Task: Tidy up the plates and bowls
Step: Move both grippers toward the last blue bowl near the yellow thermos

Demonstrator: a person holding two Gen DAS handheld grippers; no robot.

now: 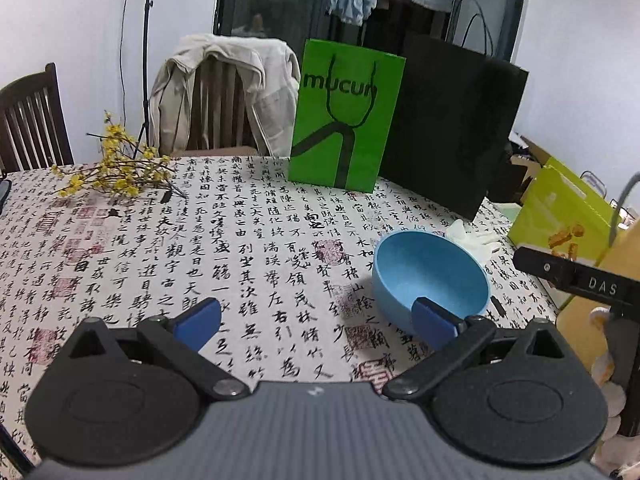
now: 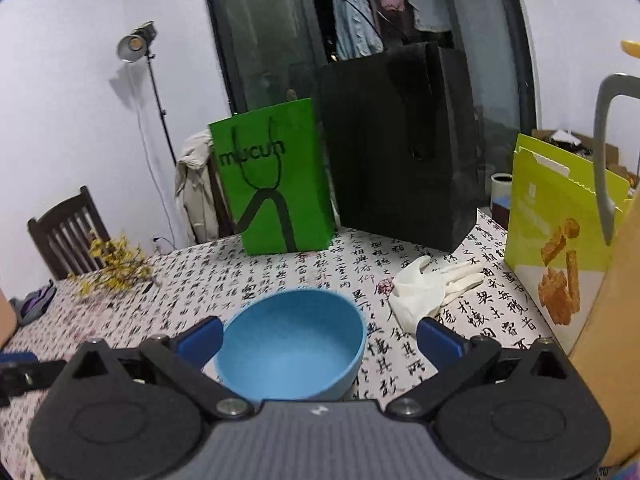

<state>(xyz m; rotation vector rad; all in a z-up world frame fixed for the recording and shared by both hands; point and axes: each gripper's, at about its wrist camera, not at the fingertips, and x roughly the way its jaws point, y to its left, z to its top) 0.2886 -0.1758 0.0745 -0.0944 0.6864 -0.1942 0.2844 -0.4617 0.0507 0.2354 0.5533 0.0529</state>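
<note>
both tools spread wide; only the right view shows white gloves (image 2: 434,288) (by blue bowl (image 2: 294,344)).

Bowl (image 2: 294,344) stands on table (image 2: 280,272) at lower centre of right wrist frame. Glove (image 2: 430,290) lies right of it. Two paper bags (image 2: 276,176) stand behind.

Both wrist views low over table (image 1: 248,240), facing bags; share blue bowl (image 2: 294,346), nearer in right.
</note>
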